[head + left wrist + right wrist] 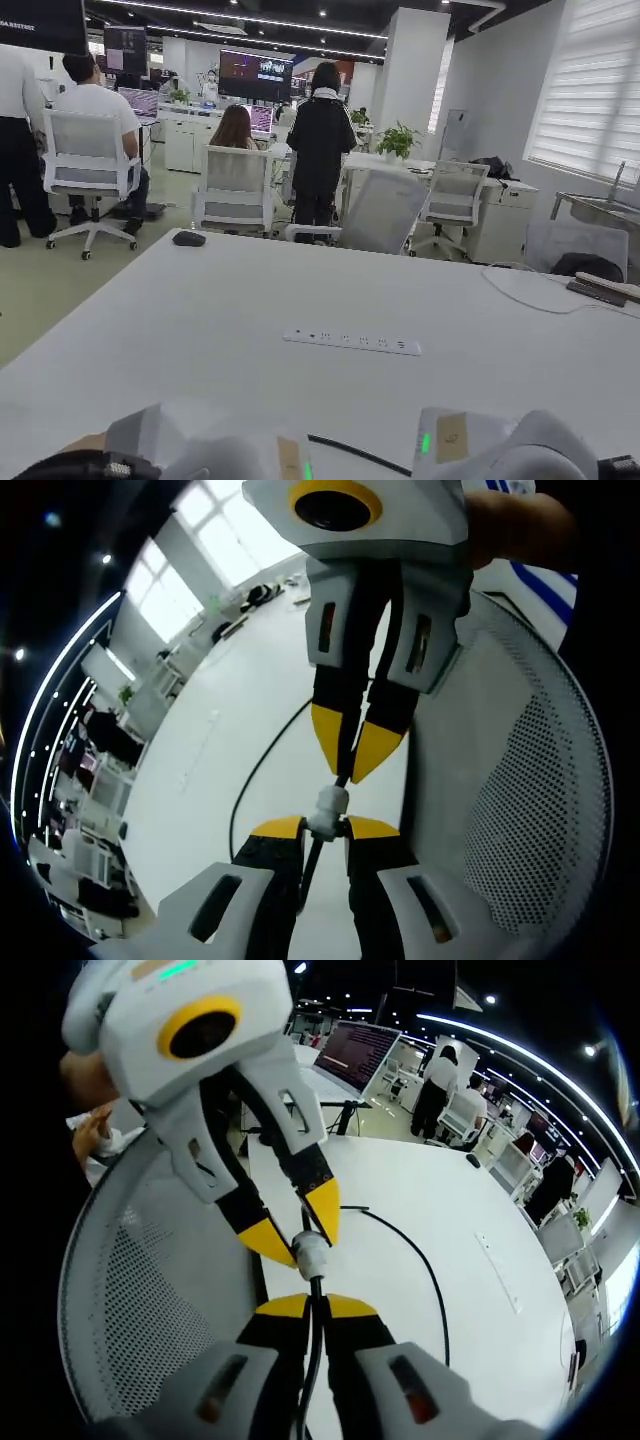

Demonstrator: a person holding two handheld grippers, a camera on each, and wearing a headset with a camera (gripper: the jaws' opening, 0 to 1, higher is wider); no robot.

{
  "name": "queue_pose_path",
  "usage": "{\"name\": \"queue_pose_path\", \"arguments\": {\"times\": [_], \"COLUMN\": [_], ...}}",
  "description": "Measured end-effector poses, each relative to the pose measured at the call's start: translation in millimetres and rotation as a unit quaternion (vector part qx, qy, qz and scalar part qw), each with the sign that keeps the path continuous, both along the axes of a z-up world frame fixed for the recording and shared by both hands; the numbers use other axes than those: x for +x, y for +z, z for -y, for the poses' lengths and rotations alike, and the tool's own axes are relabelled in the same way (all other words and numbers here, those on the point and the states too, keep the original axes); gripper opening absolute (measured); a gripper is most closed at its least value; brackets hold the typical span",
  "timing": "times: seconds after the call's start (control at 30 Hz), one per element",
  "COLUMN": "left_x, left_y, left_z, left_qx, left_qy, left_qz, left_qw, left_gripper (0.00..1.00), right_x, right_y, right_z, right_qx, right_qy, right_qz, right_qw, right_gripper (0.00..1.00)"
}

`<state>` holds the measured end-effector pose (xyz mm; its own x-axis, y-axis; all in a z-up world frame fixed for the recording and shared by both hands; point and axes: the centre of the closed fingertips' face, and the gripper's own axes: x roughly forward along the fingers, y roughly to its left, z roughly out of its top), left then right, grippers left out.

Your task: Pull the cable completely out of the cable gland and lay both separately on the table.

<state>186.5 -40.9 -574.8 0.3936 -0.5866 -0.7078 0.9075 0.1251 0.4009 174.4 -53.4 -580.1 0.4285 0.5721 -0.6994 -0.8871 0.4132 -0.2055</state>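
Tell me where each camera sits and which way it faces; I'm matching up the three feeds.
Left gripper view: on the left gripper, looking along its jaws, shut on the cable gland, toward the right gripper.
Right gripper view: on the right gripper, facing back at the left; its jaws grip the cable.
Head view: on the headset, looking forward and down over the table; both grippers' tops show at the bottom.
Shared: both gripper views show gland, cable and mesh chair back.

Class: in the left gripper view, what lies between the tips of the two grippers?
In the left gripper view, the white cable gland sits there, threaded on the black cable, between the left gripper and the right gripper.
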Motion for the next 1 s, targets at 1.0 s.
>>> {"name": "queue_pose_path", "arguments": {"times": [1.0], "left_x": [6.1], "left_y": [5.4], "left_z": [-15.1], "left_qx": [0.002], "left_qy": [0.017], "left_qz": [0.006], "left_qw": [0.9998], "left_gripper": [0.17], "right_x": [-10.3], "right_y": [-25.3], "right_z": [74.9], "right_qx": [-0.057], "right_qy": [-0.058], "right_qz": [-0.018], "right_qw": [0.9966], "right_gripper": [0.03]}}
